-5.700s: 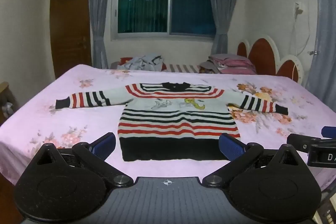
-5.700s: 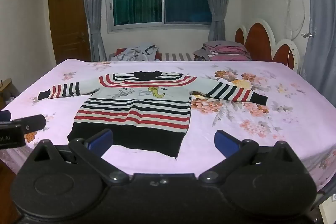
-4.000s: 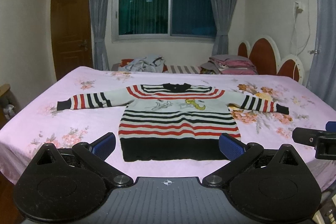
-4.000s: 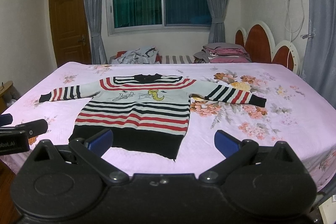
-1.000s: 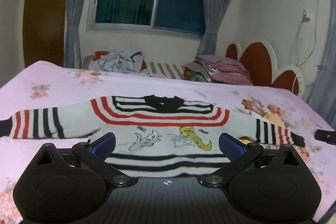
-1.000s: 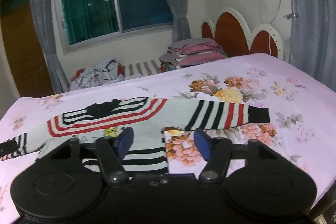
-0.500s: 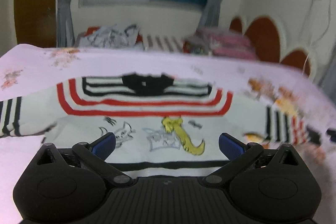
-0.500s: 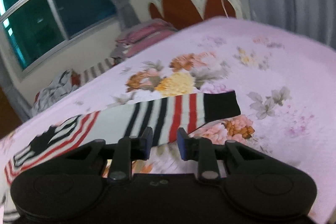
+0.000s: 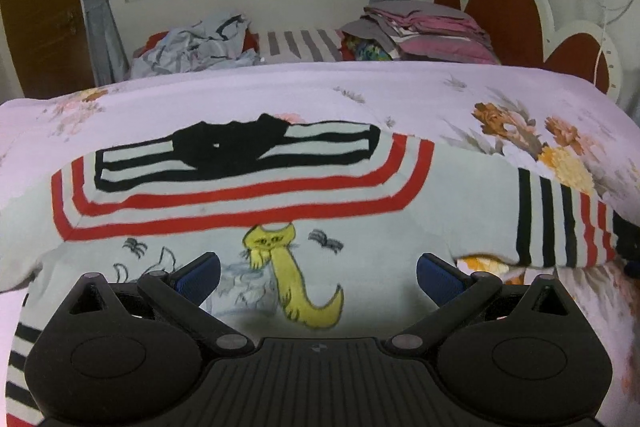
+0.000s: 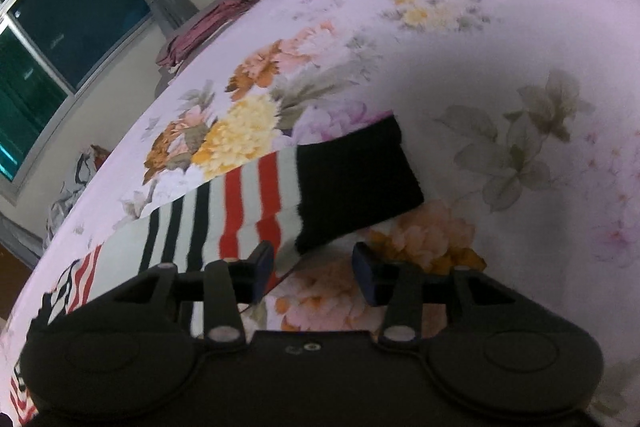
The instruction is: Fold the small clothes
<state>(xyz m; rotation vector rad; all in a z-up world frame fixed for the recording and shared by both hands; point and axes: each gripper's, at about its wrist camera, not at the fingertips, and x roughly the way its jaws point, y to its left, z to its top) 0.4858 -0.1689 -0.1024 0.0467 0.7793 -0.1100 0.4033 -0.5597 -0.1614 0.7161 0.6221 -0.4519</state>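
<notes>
A small striped sweater lies flat on the pink flowered bed, black collar at the far side, a yellow cat drawn on its chest. My left gripper hovers over the chest, jaws wide apart, nothing between them. In the right wrist view the sweater's right sleeve ends in a black cuff. My right gripper is tilted, just short of the cuff's near edge, and its jaws are opening. Only bedsheet and the sleeve's lower edge show in the gap; the pads grip nothing.
A heap of loose clothes and a stack of folded pink and grey laundry lie beyond the bed's far edge under the window. A red scalloped headboard stands at the right. Flowered sheet spreads beyond the cuff.
Both grippers came forward and down over the sweater. The left closed in on the chest drawing. The right rolled, swung to the sleeve's cuff, narrowed its jaws and widened them again.
</notes>
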